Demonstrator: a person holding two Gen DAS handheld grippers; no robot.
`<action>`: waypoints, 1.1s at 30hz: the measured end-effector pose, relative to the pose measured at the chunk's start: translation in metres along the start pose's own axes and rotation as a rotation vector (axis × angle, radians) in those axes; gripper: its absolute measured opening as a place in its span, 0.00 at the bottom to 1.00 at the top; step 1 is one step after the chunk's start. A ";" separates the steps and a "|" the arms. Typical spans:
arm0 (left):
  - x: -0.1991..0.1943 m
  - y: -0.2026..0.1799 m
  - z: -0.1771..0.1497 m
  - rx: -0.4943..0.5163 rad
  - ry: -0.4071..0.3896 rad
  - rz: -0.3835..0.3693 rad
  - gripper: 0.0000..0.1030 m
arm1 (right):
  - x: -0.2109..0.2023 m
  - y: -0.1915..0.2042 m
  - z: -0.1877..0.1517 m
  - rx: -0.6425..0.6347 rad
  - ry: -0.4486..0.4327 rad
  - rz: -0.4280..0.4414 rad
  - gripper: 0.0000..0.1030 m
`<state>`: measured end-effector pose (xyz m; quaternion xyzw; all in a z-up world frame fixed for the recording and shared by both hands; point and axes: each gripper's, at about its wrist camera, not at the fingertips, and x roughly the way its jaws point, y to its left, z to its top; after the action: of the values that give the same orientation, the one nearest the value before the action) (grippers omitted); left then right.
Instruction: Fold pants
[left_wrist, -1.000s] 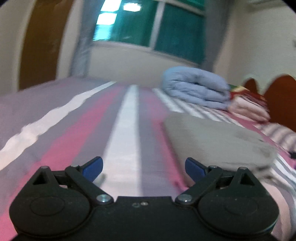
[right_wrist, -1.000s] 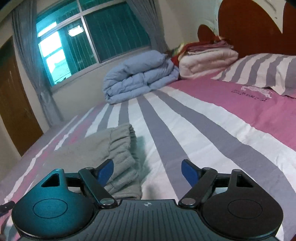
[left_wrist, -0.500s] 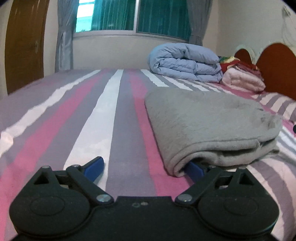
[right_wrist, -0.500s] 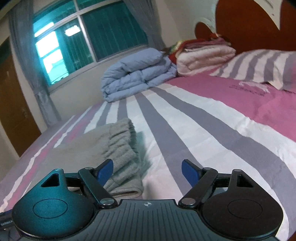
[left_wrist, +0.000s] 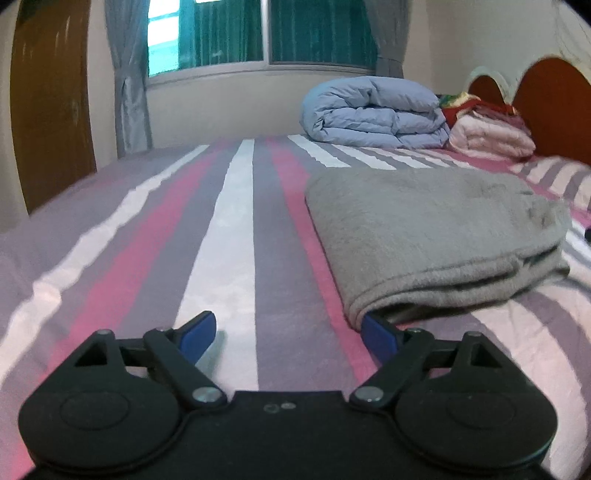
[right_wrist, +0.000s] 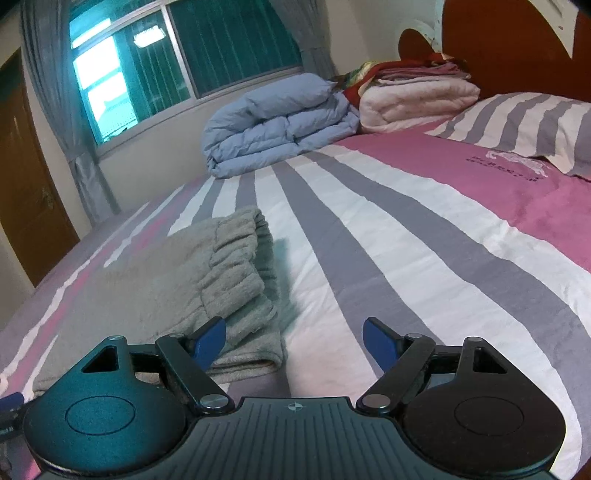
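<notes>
Lying folded: pants (left_wrist: 436, 236) | corner over left jaws' right tip

- Our left gripper (left_wrist: 289, 334) has rolled level: the window and bed stripes, tilted a second ago, now sit upright in its view.
- It has edged toward the folded grey pants (left_wrist: 436, 236); they were off to the right and clear of it, and now its right finger (left_wrist: 376, 334) is tucked under their near folded corner.
- Its fingers have just been closing a little, with only striped bedsheet (left_wrist: 236, 221) between them, nothing gripped.
</notes>
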<state>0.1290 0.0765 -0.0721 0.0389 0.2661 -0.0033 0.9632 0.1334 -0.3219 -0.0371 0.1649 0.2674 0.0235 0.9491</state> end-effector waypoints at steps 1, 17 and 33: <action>-0.002 -0.003 0.000 0.018 -0.004 0.008 0.78 | -0.001 -0.001 0.000 0.010 -0.001 0.004 0.79; -0.009 0.013 0.008 -0.064 -0.049 0.033 0.79 | -0.003 -0.008 0.003 0.062 -0.027 0.037 0.80; 0.031 0.075 0.012 -0.519 -0.067 -0.041 0.88 | 0.029 -0.015 0.028 0.235 0.027 0.293 0.37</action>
<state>0.1634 0.1506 -0.0721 -0.2151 0.2267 0.0442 0.9489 0.1721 -0.3404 -0.0337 0.3117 0.2544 0.1322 0.9059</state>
